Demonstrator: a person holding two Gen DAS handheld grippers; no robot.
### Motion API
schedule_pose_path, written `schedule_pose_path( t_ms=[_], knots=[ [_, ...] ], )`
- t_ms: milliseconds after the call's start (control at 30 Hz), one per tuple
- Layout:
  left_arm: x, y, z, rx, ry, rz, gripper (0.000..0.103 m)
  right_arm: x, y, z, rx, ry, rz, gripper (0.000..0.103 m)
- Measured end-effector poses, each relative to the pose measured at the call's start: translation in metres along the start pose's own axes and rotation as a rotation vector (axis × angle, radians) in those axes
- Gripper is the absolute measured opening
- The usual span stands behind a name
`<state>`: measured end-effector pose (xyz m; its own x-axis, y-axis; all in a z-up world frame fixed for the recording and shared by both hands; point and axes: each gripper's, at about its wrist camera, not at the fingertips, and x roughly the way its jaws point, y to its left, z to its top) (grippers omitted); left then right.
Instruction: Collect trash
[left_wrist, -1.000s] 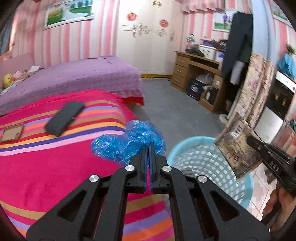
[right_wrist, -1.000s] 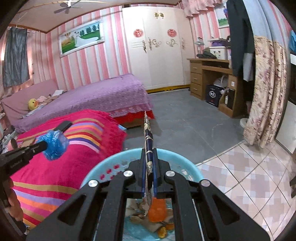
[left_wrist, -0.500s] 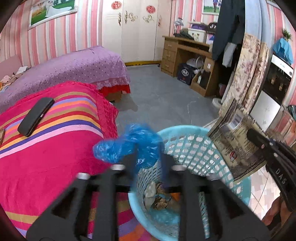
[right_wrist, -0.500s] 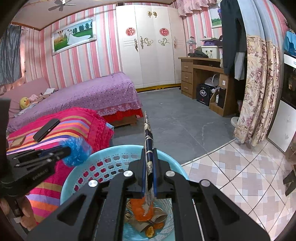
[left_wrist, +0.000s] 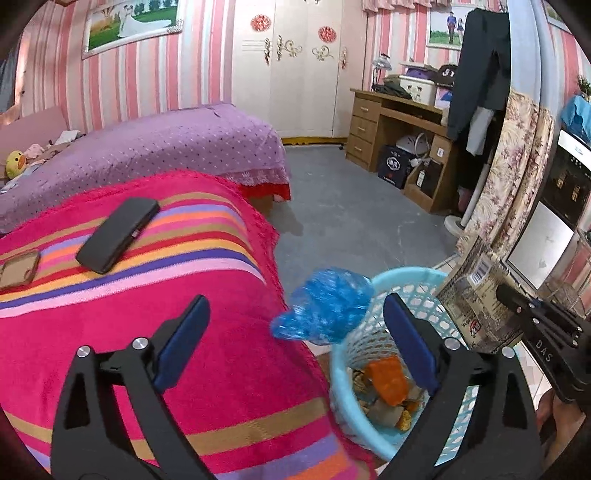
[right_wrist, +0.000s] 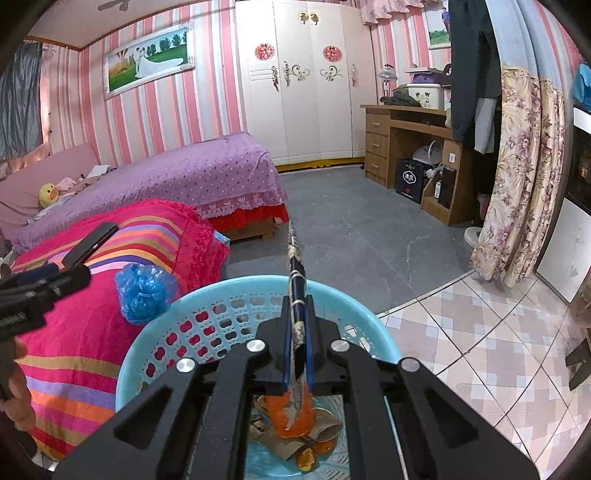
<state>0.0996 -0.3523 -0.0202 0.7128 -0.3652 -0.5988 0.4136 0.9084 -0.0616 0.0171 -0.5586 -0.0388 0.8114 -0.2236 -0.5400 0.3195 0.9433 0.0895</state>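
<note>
Right gripper (right_wrist: 297, 354) clamps flat packet (right_wrist: 295, 280) above blue basket (right_wrist: 147, 354).

A home bedroom: two beds (right_wrist: 207, 173) are lining pink-striped walls, with a white wardrobe (right_wrist: 310, 81) and wooden worktop (right_wrist: 410, 136) standing opposite.

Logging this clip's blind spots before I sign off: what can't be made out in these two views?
- Blue plastic wad: motion-blurred in the left wrist view; whether it clears the basket rim is unclear.
- Flat packet: edge-on in the right wrist view, print unreadable; lower part hidden by the right claw.
- Basket bottom: partly covered by both claws.
- Tan phone: cut off by the left wrist view's edge.
</note>
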Motion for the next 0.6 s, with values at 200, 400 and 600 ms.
schedule_pose_path(
  t_ms=[200,400,600],
  knots=[
    [0.009,0.024,0.001,-0.001,0.017,0.012,0.092,-0.002,-0.001,0.001,0.012,-0.006,-0.001,0.006],
    [0.035,0.013,0.012,0.024,0.064,-0.039,0.092,-0.002,-0.004,0.004,0.021,-0.013,-0.009,0.006],
    [0.076,-0.02,0.004,0.099,0.162,-0.083,0.072,0.002,-0.009,0.005,0.031,-0.003,-0.007,0.006]
  ],
)
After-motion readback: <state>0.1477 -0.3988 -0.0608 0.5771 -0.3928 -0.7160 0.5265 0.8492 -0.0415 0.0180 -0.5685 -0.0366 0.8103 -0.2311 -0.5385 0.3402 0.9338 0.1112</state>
